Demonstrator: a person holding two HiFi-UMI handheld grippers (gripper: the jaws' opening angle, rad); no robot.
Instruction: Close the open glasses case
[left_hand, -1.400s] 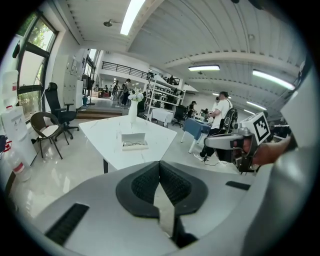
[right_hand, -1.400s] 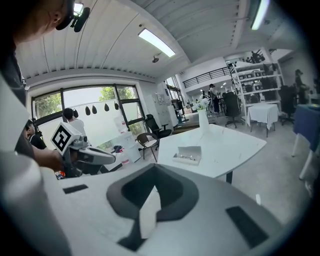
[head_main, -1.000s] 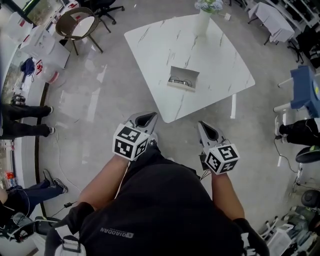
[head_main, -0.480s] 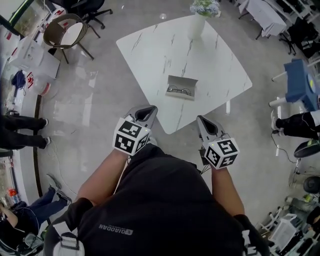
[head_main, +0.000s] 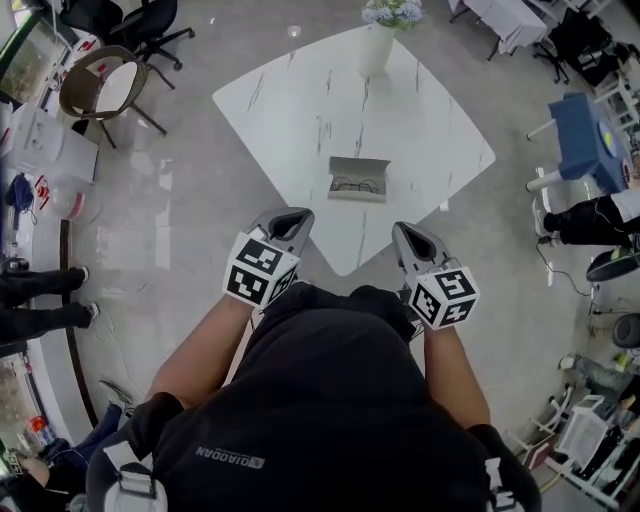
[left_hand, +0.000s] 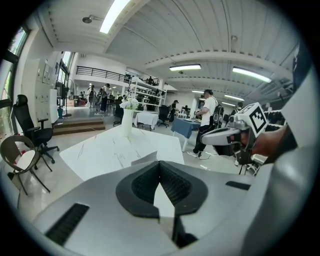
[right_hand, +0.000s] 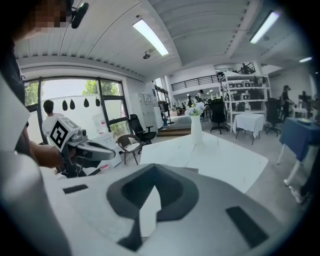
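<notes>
An open grey glasses case (head_main: 358, 178) with dark-framed glasses inside lies on the white marble table (head_main: 300, 110), its lid standing up on the far side. Both grippers hover short of the table's near corner, over the floor. My left gripper (head_main: 290, 217) is shut and empty, pointing at the table left of the case. My right gripper (head_main: 410, 232) is also shut and empty, right of the case. In the left gripper view the jaws of the left gripper (left_hand: 160, 162) meet at the tips, with the case's lid (left_hand: 144, 159) just beyond. The right gripper view shows the right gripper (right_hand: 154, 166) with its tips together.
A white vase with flowers (head_main: 375, 45) stands at the table's far edge. Chairs (head_main: 95, 85) stand at the upper left, and a blue table (head_main: 585, 135) at the right. People's legs show at the left edge (head_main: 40, 300) and the right edge (head_main: 590, 220).
The table and case have slid left and slightly nearer in the head view as the person steps toward them. Both grippers stay shut and level in front of the body.
</notes>
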